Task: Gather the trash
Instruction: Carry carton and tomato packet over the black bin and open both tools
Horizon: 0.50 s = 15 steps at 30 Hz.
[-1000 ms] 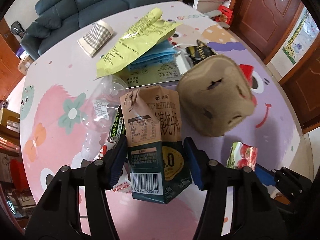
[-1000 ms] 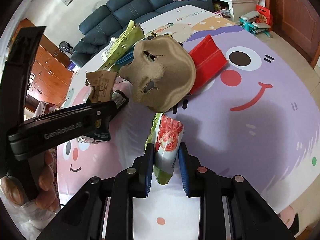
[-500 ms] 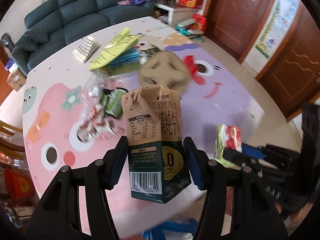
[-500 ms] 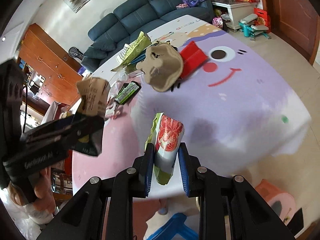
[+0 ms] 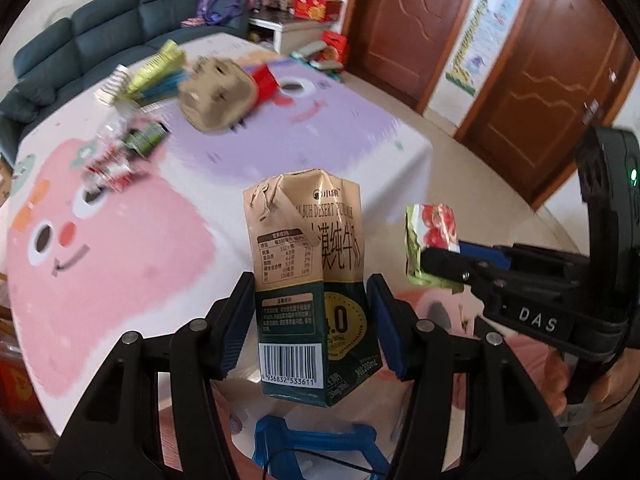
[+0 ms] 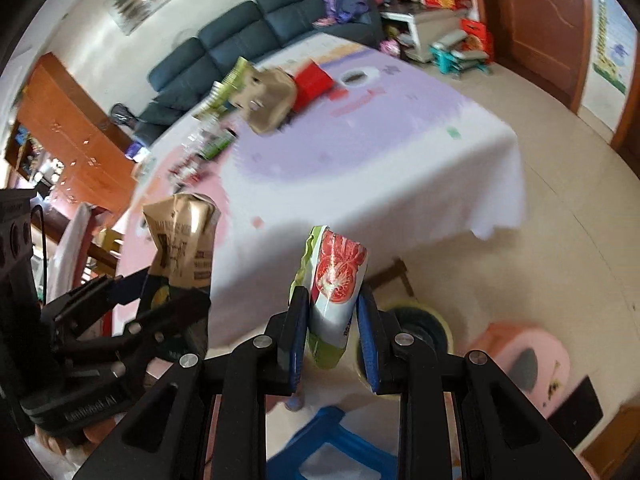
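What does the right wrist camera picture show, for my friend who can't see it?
The right gripper is shut on a green snack packet with a tomato picture, held up beyond the edge of the cartoon-print table. To its left, the left gripper holds a brown milk carton.

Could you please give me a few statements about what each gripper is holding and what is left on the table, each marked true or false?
1. The left gripper holds a milk carton upright between its fingers. True.
2. The right gripper is empty. False: it is shut on a snack packet printed with a tomato.
3. A brown cardboard egg tray lies on the table. True.
4. The table's cloth is plain white all over. False: it carries pink and purple cartoon faces.
5. A blue stool stands on the floor below the grippers. True.
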Available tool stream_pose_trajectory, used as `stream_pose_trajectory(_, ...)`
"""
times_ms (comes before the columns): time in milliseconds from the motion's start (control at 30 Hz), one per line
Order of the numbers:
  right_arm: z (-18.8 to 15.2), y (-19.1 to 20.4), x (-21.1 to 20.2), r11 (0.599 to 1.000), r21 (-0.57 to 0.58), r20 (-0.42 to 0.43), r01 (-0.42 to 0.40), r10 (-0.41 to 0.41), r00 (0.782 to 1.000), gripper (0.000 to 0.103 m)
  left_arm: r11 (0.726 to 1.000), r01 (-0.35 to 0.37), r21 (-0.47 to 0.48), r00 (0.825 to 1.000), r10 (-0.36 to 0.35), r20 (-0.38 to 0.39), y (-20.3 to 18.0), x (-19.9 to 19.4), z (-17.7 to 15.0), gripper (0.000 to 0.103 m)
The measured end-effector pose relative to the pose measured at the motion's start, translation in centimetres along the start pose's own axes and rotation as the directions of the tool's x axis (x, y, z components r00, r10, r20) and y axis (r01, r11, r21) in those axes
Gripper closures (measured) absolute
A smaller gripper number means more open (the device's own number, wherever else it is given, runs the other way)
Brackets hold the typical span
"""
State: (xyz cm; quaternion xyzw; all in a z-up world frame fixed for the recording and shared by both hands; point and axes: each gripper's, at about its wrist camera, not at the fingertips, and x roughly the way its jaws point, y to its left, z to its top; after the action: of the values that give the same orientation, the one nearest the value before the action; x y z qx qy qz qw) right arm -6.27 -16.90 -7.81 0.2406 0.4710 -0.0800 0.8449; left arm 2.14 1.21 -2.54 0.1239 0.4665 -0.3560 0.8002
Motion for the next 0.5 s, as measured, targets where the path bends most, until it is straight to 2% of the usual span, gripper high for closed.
stream_pose_trajectory(100,-2.5,-1.8,2.0,0.999,0.026,-0.025,0.045,-0.044,0.999,0.08,1.0,0.018,0.011,0.999,-0.017,-0.028,-1.5,2.2,-1.9,0.05)
stream_pose_trajectory(267,-6.2,-5.4,6.7,0.991,0.097,-0.102,0.087,-0.077,0.992,0.08,1.0,0.009,0.026,0.997,-0.007,-0.073,-3.2,6.8,-4.4,0.05)
stream_pose_trajectory(500,-8.2,-9.2,11.4,0.982,0.156,-0.142,0.102,-0.08,0.987,0.079,0.996,-0.009,0.084,0.989,0.022,-0.145,-5.4,13.2,-7.6,0.05)
